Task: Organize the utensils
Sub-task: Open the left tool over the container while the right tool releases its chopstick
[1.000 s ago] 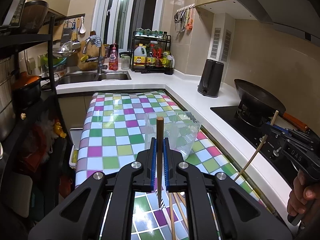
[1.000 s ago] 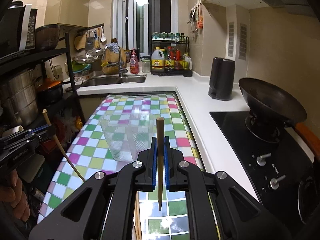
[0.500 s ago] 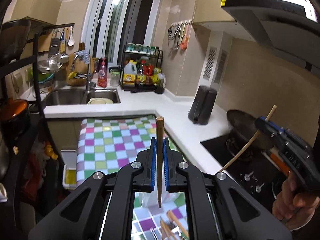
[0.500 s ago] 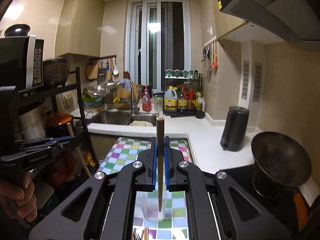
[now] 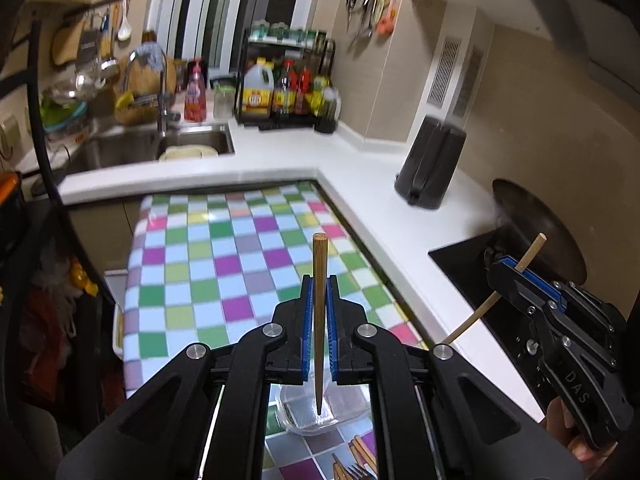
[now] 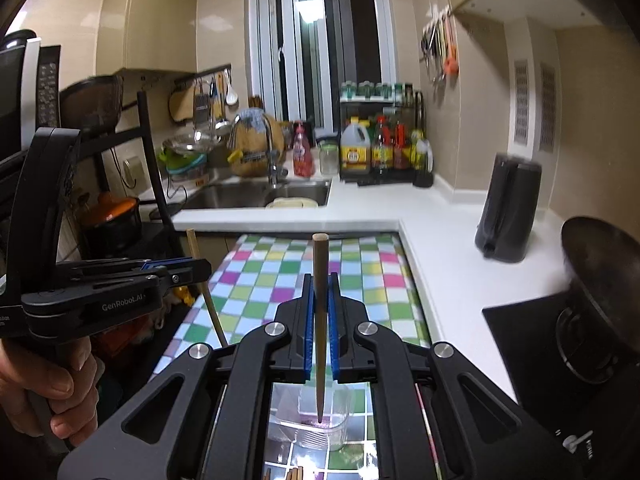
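**Two chopsticks poised over the clear cup – lowering them in cleanly**

Left gripper (image 5: 320,312): blue pads clenched on a wooden chopstick (image 5: 319,320), blunt end up at 12 o'clock, taper pointing down at 6. In the left wrist view the tip sits over the clear plastic cup (image 5: 320,412) on the checkered tablecloth (image 5: 224,264); whether it is inside the rim or only lined up with it, cannot tell.

Right gripper (image 6: 320,312): likewise clamped on a second chopstick (image 6: 320,320), thin end aimed at the same cup (image 6: 316,420). Seen from the left camera, the right gripper (image 5: 532,284) lies at 3 o'clock with its stick slanting across the counter edge. Loose chopsticks and a fork (image 5: 356,464) lie at 5 o'clock of the cup, just beside it, not yet sorted.

Judgement on doing the step well:
- Drop one stick at a time; two tools over one small mouth may clash
- Bring the tip well below the rim before letting go, or the stick may bounce out
- The cup looks light and thin-walled; a sideways nudge could tip it, so descend straight
- Release gently, then lift clear upward before swinging to the loose pile at 5 o'clock
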`<state>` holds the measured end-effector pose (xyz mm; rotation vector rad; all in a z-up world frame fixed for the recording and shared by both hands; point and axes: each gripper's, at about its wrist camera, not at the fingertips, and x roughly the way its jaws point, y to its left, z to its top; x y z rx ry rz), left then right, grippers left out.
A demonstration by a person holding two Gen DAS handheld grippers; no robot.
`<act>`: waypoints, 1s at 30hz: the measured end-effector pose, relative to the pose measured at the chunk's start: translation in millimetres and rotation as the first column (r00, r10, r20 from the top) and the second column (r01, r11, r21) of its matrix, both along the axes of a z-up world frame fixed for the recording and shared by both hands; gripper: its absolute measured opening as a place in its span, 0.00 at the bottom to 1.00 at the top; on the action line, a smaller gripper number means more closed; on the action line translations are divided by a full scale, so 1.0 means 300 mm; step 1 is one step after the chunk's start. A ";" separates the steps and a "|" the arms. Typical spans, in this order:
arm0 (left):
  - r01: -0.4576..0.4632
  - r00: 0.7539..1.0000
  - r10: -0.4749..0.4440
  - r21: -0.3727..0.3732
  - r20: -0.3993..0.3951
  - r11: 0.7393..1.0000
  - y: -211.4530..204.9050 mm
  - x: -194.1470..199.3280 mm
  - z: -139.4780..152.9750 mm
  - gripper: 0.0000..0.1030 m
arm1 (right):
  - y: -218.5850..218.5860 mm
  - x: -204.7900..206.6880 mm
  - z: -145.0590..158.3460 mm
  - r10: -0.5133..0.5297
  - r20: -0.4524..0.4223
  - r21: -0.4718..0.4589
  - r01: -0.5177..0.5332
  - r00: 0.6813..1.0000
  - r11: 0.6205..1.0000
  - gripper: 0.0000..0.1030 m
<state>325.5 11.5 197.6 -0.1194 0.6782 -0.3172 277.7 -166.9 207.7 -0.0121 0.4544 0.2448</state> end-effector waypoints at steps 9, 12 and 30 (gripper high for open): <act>0.047 0.996 -0.042 0.063 -0.077 0.997 -0.055 0.037 -0.130 0.06 | 0.016 0.058 -0.142 0.034 -0.111 -0.022 -0.036 0.993 0.999 0.08; 0.045 0.995 -0.039 0.064 -0.090 0.997 -0.055 0.036 -0.139 0.27 | 0.009 0.059 -0.155 0.019 -0.127 -0.028 -0.022 0.992 0.999 0.20; -0.033 0.969 0.020 0.048 0.244 0.998 0.012 -0.474 0.023 0.41 | -0.072 -0.376 -0.007 -0.015 0.054 -0.022 0.016 0.998 1.000 0.36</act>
